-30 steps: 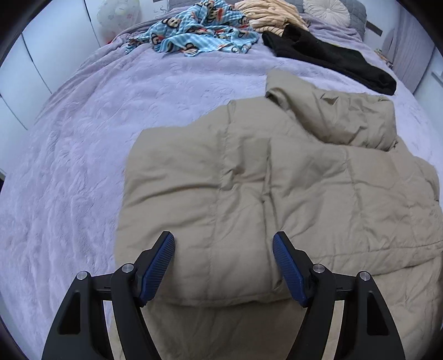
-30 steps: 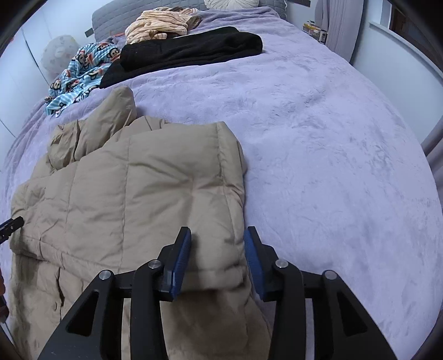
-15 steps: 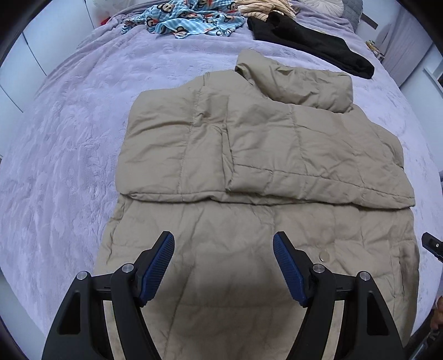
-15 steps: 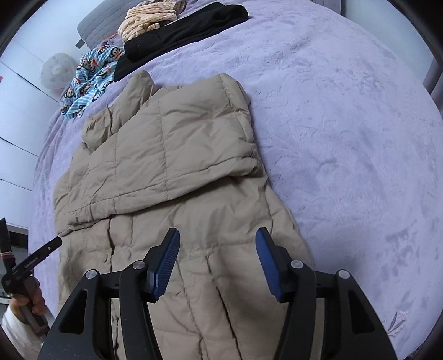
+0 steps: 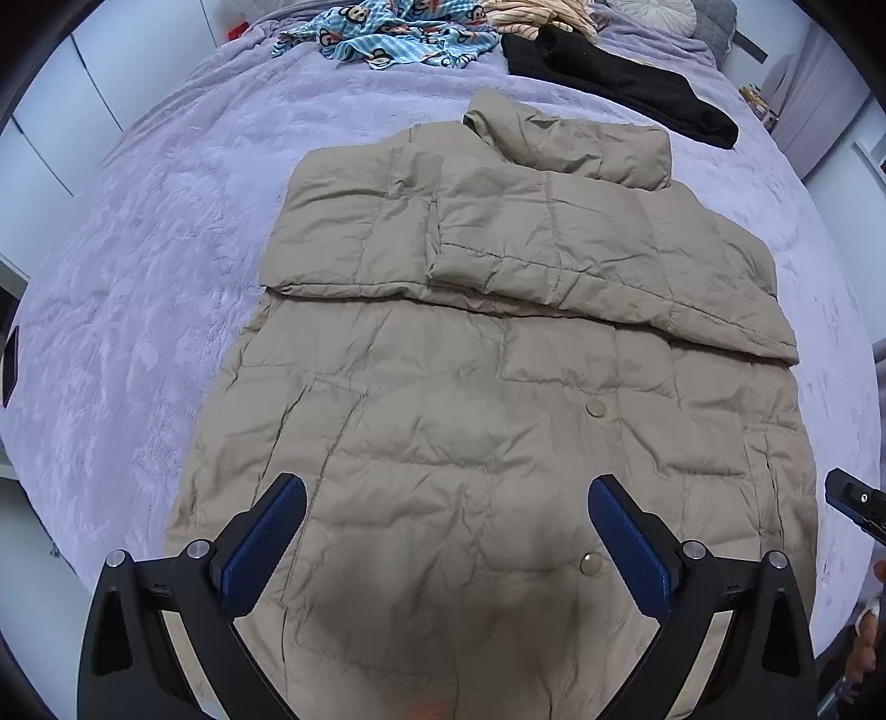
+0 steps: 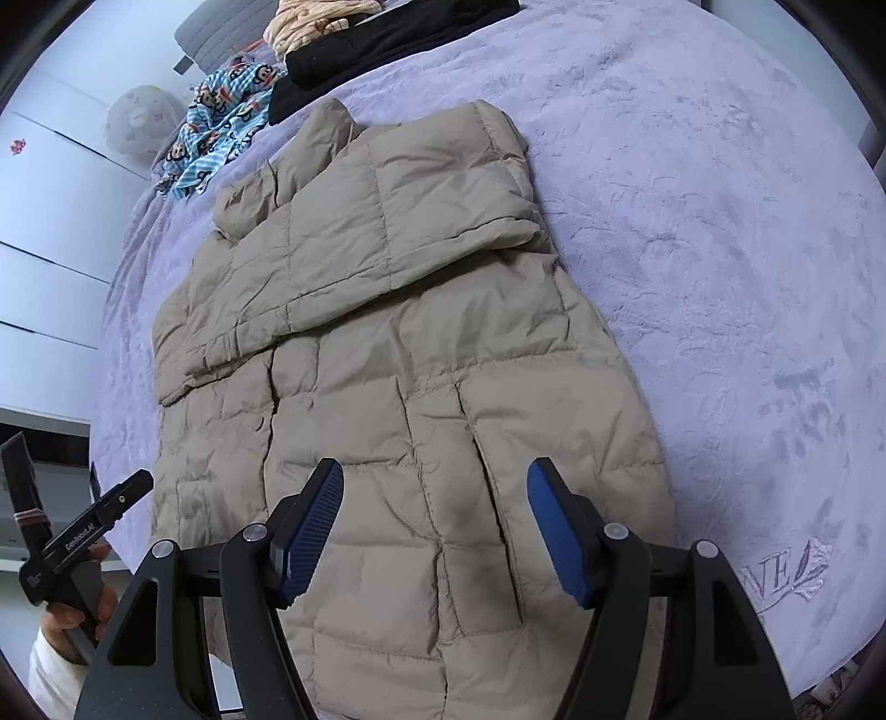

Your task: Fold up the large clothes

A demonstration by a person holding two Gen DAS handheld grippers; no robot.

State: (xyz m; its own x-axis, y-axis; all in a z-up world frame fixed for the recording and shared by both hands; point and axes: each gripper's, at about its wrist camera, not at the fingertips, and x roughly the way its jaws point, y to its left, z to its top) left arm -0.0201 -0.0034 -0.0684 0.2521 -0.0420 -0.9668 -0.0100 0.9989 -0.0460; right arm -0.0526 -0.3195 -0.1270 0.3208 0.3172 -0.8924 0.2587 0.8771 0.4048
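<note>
Both grippers backed off | tan puffer coat (image 5: 498, 421) sleeves folded across

A beige quilted coat (image 5: 498, 399) of thin, slightly shiny, crinkled cloth fills the middle of the frame, with dull metal snap buttons (image 5: 596, 409) near the centre. Under it, the bed (image 5: 138, 288) has a lilac plush cover, soft and matt. Top centre lies a blue printed cloth (image 5: 387, 33), top right a matt black garment (image 5: 620, 83). At the bottom, the left claw (image 5: 446, 545) and right claw (image 6: 434, 534) are matt black plastic with ribbed blue pads and small silver pins.
</note>
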